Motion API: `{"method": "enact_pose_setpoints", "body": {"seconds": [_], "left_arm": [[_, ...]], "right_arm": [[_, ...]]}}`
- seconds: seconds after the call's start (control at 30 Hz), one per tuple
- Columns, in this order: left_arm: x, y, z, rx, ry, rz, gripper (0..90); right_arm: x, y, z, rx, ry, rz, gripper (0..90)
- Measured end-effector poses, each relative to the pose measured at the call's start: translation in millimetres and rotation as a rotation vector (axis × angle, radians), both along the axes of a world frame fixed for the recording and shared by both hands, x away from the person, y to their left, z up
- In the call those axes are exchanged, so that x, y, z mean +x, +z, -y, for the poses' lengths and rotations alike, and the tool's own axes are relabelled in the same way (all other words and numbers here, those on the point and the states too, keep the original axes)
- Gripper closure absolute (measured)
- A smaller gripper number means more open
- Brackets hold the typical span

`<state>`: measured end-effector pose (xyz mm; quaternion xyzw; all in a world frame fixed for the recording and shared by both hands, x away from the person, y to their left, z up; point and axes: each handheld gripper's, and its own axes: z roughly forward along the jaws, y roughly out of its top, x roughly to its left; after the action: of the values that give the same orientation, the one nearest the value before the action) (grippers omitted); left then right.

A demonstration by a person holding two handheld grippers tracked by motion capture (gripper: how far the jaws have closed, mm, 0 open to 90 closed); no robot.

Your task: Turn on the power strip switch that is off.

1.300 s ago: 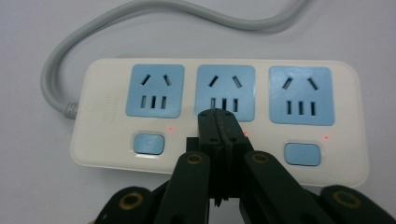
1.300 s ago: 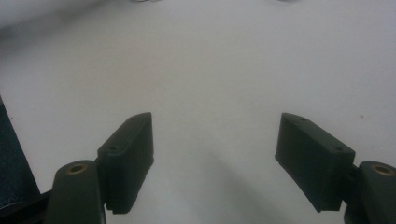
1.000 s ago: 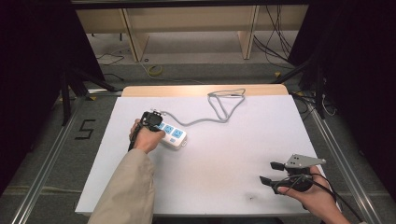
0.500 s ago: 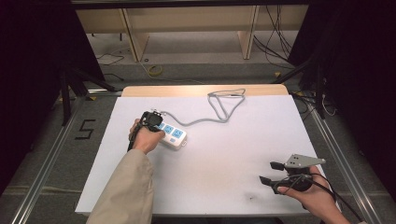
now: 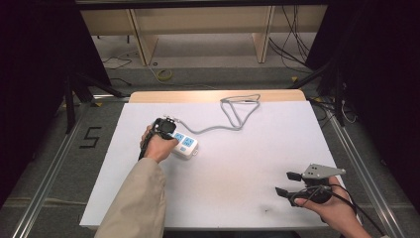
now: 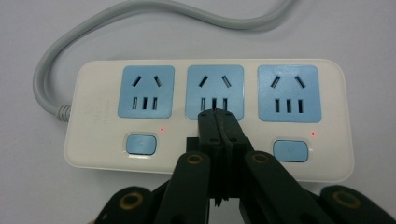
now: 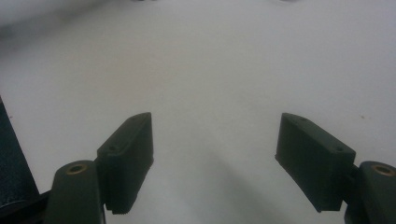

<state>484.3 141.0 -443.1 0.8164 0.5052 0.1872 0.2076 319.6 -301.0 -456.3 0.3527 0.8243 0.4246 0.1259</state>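
The worktop (image 5: 237, 173) is big, flat & white, w/ a strip of bare wood along its far edge. A small dark speck sits near the front edge. Around it the room is dark. Behind the worktop there is a pale wood shelf frame (image 5: 198, 29) on a grey floor, w/ black cables (image 5: 292, 44) lying loose by it. A "5" mark (image 5: 90, 137) is on the floor at the left, next to a metal rail.

A white power strip (image 6: 205, 116) lies on the left-middle of the worktop. It has 3 blue sockets & blue buttons, 2 tiny red lights on. Its grey cord (image 5: 233, 111) loops away toward the far edge.

The left gripper (image 6: 219, 126) is right over the strip. Its jaws are pressed together, tips touching the strip just under the middle socket.

The right gripper (image 5: 291, 183) is well apart, near the front right corner, held in a hand (image 5: 332, 208). Its jaws are spread wide, nothing between them, just white worktop below.
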Motion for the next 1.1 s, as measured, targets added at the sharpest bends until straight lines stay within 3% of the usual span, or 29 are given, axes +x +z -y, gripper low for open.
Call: {"method": "enact_pose_setpoints", "body": {"seconds": [0.47,0.7,1.1], "left_arm": [[2.2,-0.3,1.4,0.007,0.001,-0.019,90.0],[2.8,0.3,5.0,0.041,-0.011,-0.027,90.0],[3.8,0.7,5.5,0.041,0.0,-0.038,90.0]], "right_arm": [[-0.3,0.5,-0.1,0.0,0.001,0.001,27.9],[-0.8,1.2,0.2,-0.001,0.004,0.004,27.8],[-1.0,1.2,-0.2,-0.003,0.006,0.002,27.9]]}}
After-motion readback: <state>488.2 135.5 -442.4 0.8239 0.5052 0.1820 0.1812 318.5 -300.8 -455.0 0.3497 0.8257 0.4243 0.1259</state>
